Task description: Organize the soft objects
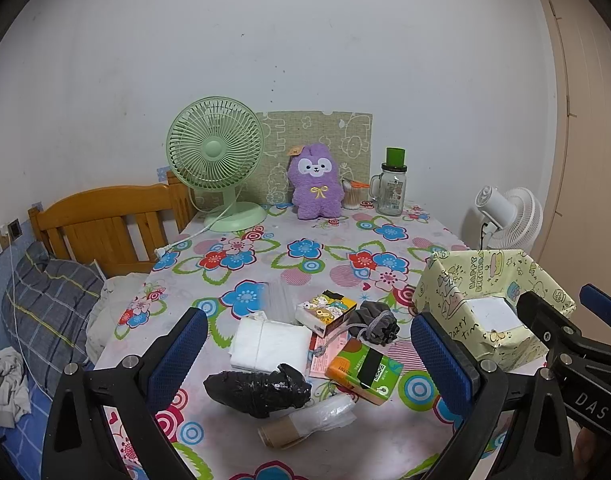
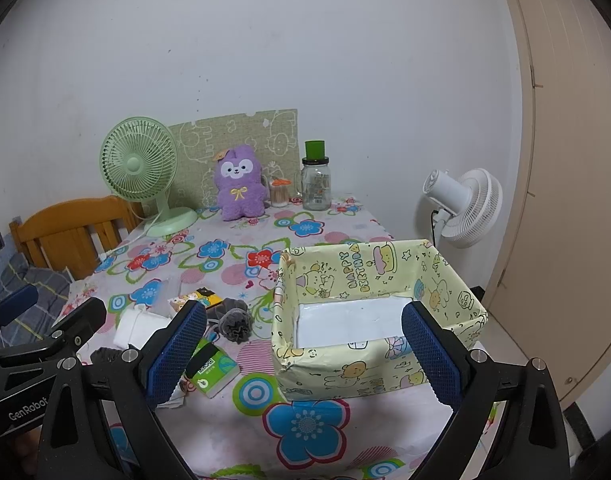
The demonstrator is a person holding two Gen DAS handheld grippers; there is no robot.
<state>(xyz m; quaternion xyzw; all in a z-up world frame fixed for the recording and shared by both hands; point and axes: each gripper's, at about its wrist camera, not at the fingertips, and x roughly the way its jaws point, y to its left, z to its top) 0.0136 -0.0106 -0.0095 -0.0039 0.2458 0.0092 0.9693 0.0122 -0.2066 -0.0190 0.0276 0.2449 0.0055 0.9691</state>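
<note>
My left gripper [image 1: 309, 356] is open and empty above a cluster of soft things on the flowered table: a black plastic bag [image 1: 259, 392], a white folded cloth [image 1: 269, 346], a grey drawstring pouch [image 1: 375, 322], a green tissue pack [image 1: 365, 370], a cartoon tissue pack [image 1: 325, 310] and a clear bag roll [image 1: 305, 424]. My right gripper [image 2: 303, 354] is open and empty in front of the yellow birthday-print box [image 2: 381, 268], which has a bare white bottom. The pouch [image 2: 235, 322] and green pack [image 2: 213, 370] show left of it.
At the table's back stand a green fan [image 1: 215, 160], a purple plush [image 1: 315, 182], a glass jar [image 1: 391, 190] and a cotton swab box [image 1: 351, 196]. A white fan [image 2: 463, 208] stands beyond the right edge. A wooden bed headboard [image 1: 101, 224] lies left.
</note>
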